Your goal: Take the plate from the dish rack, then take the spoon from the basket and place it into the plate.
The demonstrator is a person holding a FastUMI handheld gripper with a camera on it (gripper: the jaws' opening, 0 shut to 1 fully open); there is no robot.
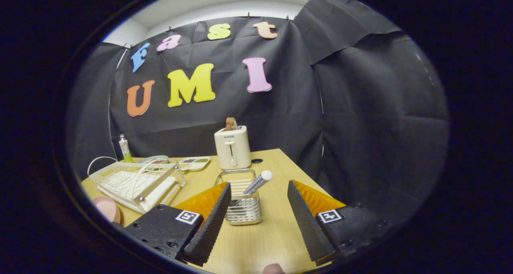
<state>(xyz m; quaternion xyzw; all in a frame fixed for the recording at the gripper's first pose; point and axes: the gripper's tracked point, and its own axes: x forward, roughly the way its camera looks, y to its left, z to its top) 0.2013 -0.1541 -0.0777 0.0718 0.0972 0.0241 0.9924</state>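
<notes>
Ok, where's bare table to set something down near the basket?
Bare wood lies right of the basket toward the table edge, and between the open gripper fingers. Crowded toward the dish rack, pink plate and toaster.

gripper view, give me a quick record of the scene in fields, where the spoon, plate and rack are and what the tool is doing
tool: open, fingers spread, holding nothing
spoon: handle sticks up tilted out of the basket
basket: metal, on the table just ahead, between the fingers
plate: pink, on the table beside the rack
dish rack: white wire, left of the basket
toaster: beyond the basket, upright, something in its slot
table: wooden
</notes>
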